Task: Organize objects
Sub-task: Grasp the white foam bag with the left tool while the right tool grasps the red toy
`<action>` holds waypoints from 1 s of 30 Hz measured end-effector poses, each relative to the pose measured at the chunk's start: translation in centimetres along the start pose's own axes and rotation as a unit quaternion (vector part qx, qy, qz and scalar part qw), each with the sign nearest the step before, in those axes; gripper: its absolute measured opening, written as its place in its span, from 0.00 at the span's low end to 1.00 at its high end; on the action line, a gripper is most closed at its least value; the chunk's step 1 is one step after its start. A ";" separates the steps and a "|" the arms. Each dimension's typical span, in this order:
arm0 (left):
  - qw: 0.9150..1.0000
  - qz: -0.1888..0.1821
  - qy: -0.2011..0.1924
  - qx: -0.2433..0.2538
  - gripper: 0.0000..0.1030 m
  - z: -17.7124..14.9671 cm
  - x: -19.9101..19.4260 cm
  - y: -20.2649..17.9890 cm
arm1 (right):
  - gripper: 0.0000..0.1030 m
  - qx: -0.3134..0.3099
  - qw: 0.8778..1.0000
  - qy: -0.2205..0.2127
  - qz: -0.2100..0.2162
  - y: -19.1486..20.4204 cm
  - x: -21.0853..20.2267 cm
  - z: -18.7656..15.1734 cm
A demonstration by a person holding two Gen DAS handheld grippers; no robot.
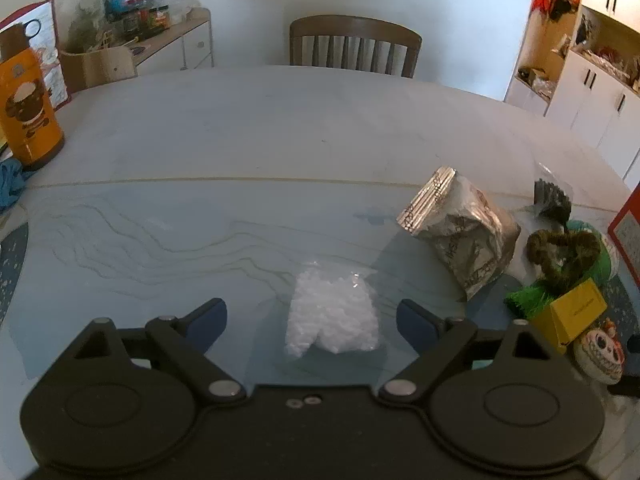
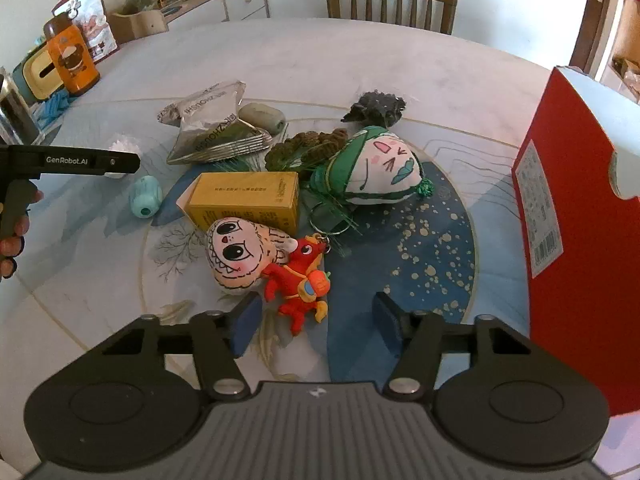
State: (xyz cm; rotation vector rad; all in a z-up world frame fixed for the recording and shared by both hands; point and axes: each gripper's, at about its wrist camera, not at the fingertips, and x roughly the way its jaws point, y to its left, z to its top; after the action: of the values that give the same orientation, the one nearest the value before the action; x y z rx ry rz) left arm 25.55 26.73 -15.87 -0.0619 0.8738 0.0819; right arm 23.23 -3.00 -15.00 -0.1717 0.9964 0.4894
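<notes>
While the yellow box (image 2: 246,200) anchors the pile on the table (image 2: 400,52), the left gripper (image 1: 312,318) hangs wide open and empty around a clear bag of white granules (image 1: 332,314). Below the box, the right gripper (image 2: 310,322), also wide open and empty, flanks a red dragon toy (image 2: 298,280).

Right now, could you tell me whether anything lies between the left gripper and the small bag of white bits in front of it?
Nothing visible does. The left gripper is open, and the bag of white bits lies on the table between its fingers. The foil pouch sits off to the right, apart.
</notes>
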 end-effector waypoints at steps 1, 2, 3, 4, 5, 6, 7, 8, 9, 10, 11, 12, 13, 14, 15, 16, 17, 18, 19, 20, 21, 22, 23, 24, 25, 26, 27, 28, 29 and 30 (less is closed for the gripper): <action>1.000 0.000 0.002 0.003 0.80 0.0 0.1 -0.1 | 0.55 -0.001 1.000 0.000 0.001 0.0 0.1 0.0; 1.000 0.000 0.003 0.005 0.78 -0.1 0.2 -0.1 | 0.54 -0.002 1.000 0.000 0.003 0.0 0.2 0.1; 1.000 0.000 0.003 0.006 0.78 -0.1 0.3 -0.1 | 0.53 -0.004 1.000 0.000 0.003 0.0 0.3 0.1; 1.000 0.001 0.002 0.007 0.76 -0.1 0.2 -0.1 | 0.51 -0.007 1.000 -0.001 0.003 0.1 0.4 0.2; 1.000 0.001 0.001 0.009 0.74 -0.1 0.2 -0.1 | 0.50 -0.011 1.000 -0.002 0.005 0.2 0.4 0.3; 1.000 0.003 0.000 0.012 0.71 -0.1 0.2 -0.1 | 0.49 -0.015 1.000 -0.002 0.005 0.3 0.5 0.3; 1.000 0.004 -0.001 0.013 0.68 -0.2 0.1 -0.1 | 0.47 -0.020 1.000 -0.003 0.006 0.4 0.6 0.4; 1.000 0.003 -0.002 0.015 0.67 -0.2 0.1 -0.1 | 0.46 -0.024 1.000 -0.004 0.007 0.6 0.6 0.4; 1.000 0.002 -0.003 0.016 0.65 -0.2 0.1 -0.2 | 0.44 -0.029 1.000 -0.004 0.007 0.6 0.6 0.5; 1.000 0.000 -0.004 0.017 0.61 -0.2 0.0 -0.3 | 0.40 -0.034 0.999 -0.005 0.007 0.8 0.6 0.5; 1.000 -0.001 -0.005 0.019 0.58 -0.2 -0.1 -0.3 | 0.38 -0.038 0.999 -0.006 0.009 0.9 0.6 0.5; 1.000 -0.001 -0.005 0.023 0.55 -0.2 -0.1 -0.4 | 0.35 -0.040 0.999 -0.007 0.010 1.0 0.6 0.4; 1.000 -0.002 -0.005 0.024 0.52 -0.3 -0.1 -0.5 | 0.35 -0.042 0.999 -0.007 0.009 1.0 0.6 0.4; 1.000 -0.005 -0.006 0.025 0.50 -0.3 -0.2 -0.5 | 0.35 -0.043 0.999 -0.007 0.010 1.1 0.6 0.4; 1.000 -0.007 -0.007 0.026 0.47 -0.3 -0.3 -0.5 | 0.35 -0.043 0.999 -0.007 0.013 1.0 0.6 0.4; 1.000 -0.007 -0.006 0.027 0.44 -0.3 -0.3 -0.6 | 0.35 -0.043 0.999 -0.007 0.014 1.0 0.5 0.4; 1.000 -0.007 -0.006 0.027 0.43 -0.2 -0.3 -0.6 | 0.35 -0.041 0.999 -0.008 0.013 0.9 0.5 0.3; 1.000 -0.009 -0.006 0.025 0.40 -0.2 -0.4 -0.5 | 0.35 -0.038 0.999 -0.010 0.012 0.8 0.4 0.3; 1.000 -0.014 -0.006 0.019 0.38 -0.2 -0.6 -0.5 | 0.35 -0.034 0.999 -0.010 0.014 0.7 0.3 0.3; 1.000 -0.018 -0.005 0.014 0.38 -0.2 -0.7 -0.4 | 0.34 -0.029 0.999 -0.011 0.014 0.7 0.2 0.3; 1.000 -0.021 -0.003 0.011 0.38 -0.2 -0.9 -0.3 | 0.34 -0.026 1.000 -0.012 0.013 0.6 0.0 0.3; 1.000 -0.024 -0.001 0.009 0.37 -0.1 -1.0 -0.3 | 0.34 -0.022 1.000 -0.013 0.013 0.5 -0.1 0.2; 1.000 -0.027 0.000 0.009 0.37 -0.1 -1.2 -0.4 | 0.34 -0.018 1.000 -0.015 0.014 0.4 -0.3 0.2; 1.000 -0.028 -0.001 0.009 0.36 -0.1 -1.4 -0.4 | 0.34 -0.013 1.000 -0.017 0.014 0.3 -0.6 0.1; 1.000 -0.029 -0.001 0.009 0.36 -0.1 -1.7 -0.6 | 0.34 -0.010 1.000 -0.018 0.014 0.2 -0.9 0.1; 0.999 -0.031 -0.002 0.007 0.36 0.0 -2.0 -0.6 | 0.34 -0.006 1.000 -0.021 0.016 0.2 -1.2 0.0; 0.999 -0.035 -0.003 0.006 0.36 0.0 -2.4 -0.7 | 0.34 -0.003 1.000 -0.025 0.017 0.1 -1.6 -0.1; 0.999 -0.038 -0.005 0.005 0.36 0.2 -2.8 -0.8 | 0.34 -0.001 0.999 -0.028 0.017 0.1 -2.0 -0.1; 0.999 -0.041 -0.007 0.005 0.36 0.2 -3.1 -0.9 | 0.34 0.001 0.999 -0.031 0.018 0.1 -2.4 -0.2; 0.999 -0.043 -0.009 0.006 0.36 0.2 -3.6 -1.2 | 0.34 0.005 0.999 -0.034 0.021 -0.1 -2.9 -0.3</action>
State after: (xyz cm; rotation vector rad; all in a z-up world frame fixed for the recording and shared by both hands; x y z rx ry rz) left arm 23.57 25.41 -12.97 -0.0877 0.8532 -0.0036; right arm 21.75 -4.07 -12.70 -0.1247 0.9365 0.5247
